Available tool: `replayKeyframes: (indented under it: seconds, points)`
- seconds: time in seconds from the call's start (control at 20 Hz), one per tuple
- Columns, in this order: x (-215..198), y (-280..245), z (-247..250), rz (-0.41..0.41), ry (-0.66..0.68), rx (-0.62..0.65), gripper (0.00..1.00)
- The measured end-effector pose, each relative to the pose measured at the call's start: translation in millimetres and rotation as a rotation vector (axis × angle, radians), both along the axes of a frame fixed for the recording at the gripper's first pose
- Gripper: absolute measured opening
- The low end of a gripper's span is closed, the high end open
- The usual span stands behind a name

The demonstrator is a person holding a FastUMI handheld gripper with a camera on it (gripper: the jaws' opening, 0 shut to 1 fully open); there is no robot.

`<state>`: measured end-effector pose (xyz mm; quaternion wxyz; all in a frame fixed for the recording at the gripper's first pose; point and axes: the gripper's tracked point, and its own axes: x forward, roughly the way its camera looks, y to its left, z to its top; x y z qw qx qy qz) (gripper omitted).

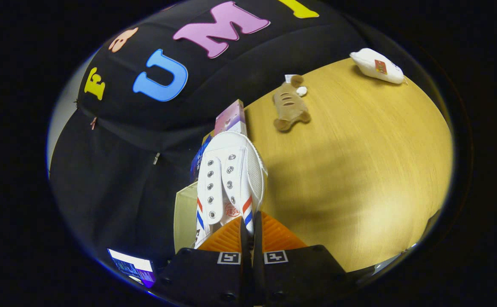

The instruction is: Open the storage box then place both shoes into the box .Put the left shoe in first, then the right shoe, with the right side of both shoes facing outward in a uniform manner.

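One wide wooden bench (pixel 359 170) takes up the right half of the frame, its pale grain running from the lower right up toward the upper right. Against it, at the centre of the frame, a white shoe (pixel 230 179) is held up off the surface, toe pointing away from the camera and the lace eyelets facing the viewer; red and blue stripes mark its sides near the heel end, and a mesh panel shows on its right flank. The hand-held gripper (pixel 252 228) sits at the bottom centre, its two fingers pressed close together with the rear edge of the shoe pinched between them, so it is clamped on the shoe. Just behind the shoe's toe, a pink and blue carton (pixel 230 119) stands at the bench's left edge, partly hidden by the shoe. A pale flat panel (pixel 185 217) shows low and left of the shoe; what it belongs to cannot be told. Beyond the shoe, toward the upper centre, a brown plush toy (pixel 290 106) lies on the bench. Farther off, at the upper right, a white packet (pixel 376 66) rests near the bench's far edge. At the lower left, a lit screen (pixel 132 266) glows.
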<state>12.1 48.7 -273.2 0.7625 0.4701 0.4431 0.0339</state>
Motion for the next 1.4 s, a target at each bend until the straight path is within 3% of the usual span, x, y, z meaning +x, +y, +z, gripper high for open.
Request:
replayKeyframes:
  seconds: [0.4, 0.6, 0.95, 1.05, 1.2, 1.25, 1.4]
  points:
    - [34.8, 130.1, 62.2, 0.198, 0.053, -0.011, 0.05]
    - [33.2, 168.6, 45.2, 0.271, 0.155, -0.112, 0.05]
    - [31.1, 199.5, 16.1, 0.307, 0.274, -0.202, 0.05]
    - [37.3, 216.2, 28.0, 0.301, 0.251, -0.123, 0.2]
    - [52.4, 219.2, 39.6, 0.288, 0.186, -0.1, 0.89]
    - [53.1, 214.6, 40.8, 0.288, 0.173, -0.114, 0.97]
    - [52.4, 207.8, 43.7, 0.28, 0.16, -0.122, 0.98]
